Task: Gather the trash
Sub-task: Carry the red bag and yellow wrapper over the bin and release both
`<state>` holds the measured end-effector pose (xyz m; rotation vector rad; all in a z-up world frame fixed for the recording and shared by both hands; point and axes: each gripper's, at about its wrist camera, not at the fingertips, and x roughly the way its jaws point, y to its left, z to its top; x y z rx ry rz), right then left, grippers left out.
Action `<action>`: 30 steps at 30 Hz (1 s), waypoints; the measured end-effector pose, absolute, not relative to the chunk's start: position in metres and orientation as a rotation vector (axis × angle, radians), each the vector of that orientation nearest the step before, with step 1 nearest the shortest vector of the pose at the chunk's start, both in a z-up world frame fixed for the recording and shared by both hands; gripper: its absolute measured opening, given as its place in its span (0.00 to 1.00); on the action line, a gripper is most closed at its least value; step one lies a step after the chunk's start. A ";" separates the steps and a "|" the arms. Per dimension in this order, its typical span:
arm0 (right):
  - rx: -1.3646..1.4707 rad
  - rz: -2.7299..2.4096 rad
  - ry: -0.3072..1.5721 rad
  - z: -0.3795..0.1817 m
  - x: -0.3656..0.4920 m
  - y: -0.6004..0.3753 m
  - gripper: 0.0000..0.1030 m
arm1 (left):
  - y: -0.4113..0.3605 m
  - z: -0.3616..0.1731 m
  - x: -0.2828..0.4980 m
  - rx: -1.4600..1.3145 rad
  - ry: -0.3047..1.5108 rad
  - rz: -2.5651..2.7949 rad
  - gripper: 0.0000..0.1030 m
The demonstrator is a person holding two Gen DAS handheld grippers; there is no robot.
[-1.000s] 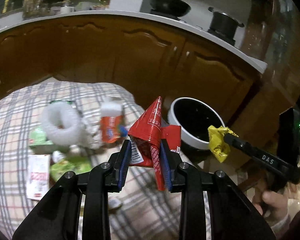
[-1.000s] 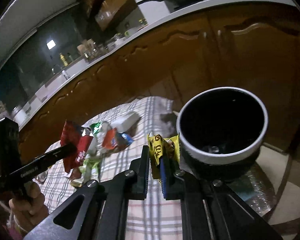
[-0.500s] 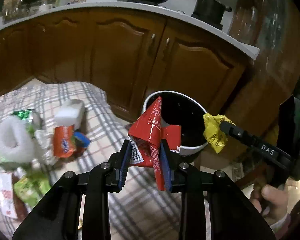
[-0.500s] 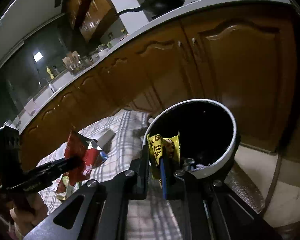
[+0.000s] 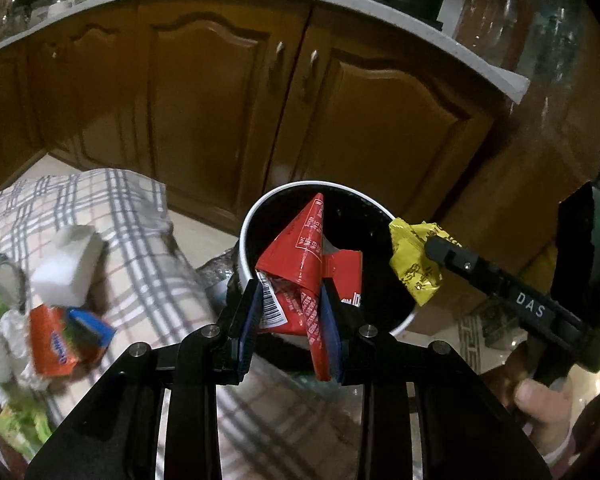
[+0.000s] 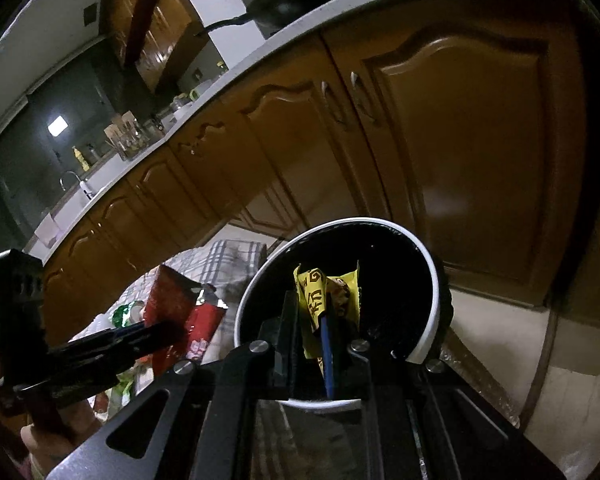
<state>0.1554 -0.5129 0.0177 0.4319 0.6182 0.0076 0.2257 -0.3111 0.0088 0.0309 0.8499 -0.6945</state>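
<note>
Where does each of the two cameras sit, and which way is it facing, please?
Left wrist: on the left gripper, looking down past its red wrapper into the bin; the right gripper and a hand show at right.
Right wrist: on the right gripper, looking down past its yellow wrapper into the bin; the left gripper shows at left.
Shared: bin, both wrappers, checked cloth, wooden cabinets.

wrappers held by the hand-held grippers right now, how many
2: a red wrapper clamped in the left hand-held gripper and a yellow wrapper in the right hand-held gripper, both over the white-rimmed bin.
</note>
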 end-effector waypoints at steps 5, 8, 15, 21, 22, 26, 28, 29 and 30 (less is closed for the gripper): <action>0.437 0.003 0.633 0.010 0.163 -0.519 0.10 | -0.332 0.002 0.235 0.055 0.864 -0.692 0.27; 0.441 -0.001 0.644 0.006 0.169 -0.525 0.11 | -0.340 -0.004 0.240 0.061 0.884 -0.688 0.28; 0.443 -0.010 0.672 -0.004 0.180 -0.535 0.15 | -0.354 -0.016 0.250 0.077 0.918 -0.680 0.37; 0.480 -0.006 0.675 -0.009 0.182 -0.543 0.39 | -0.352 -0.020 0.251 0.070 0.927 -0.656 0.55; 0.489 -0.003 0.671 -0.009 0.181 -0.544 0.45 | -0.350 -0.020 0.250 0.058 0.929 -0.658 0.56; 0.501 0.007 0.663 -0.008 0.177 -0.541 0.52 | -0.339 -0.017 0.245 0.028 0.920 -0.651 0.58; 0.499 0.014 0.658 -0.007 0.178 -0.539 0.58 | -0.330 -0.015 0.240 0.013 0.912 -0.646 0.58; 0.499 0.017 0.655 -0.007 0.177 -0.538 0.60 | -0.327 -0.014 0.238 0.007 0.908 -0.643 0.58; 0.500 0.018 0.654 -0.007 0.175 -0.535 0.60 | -0.322 -0.013 0.235 0.002 0.903 -0.640 0.59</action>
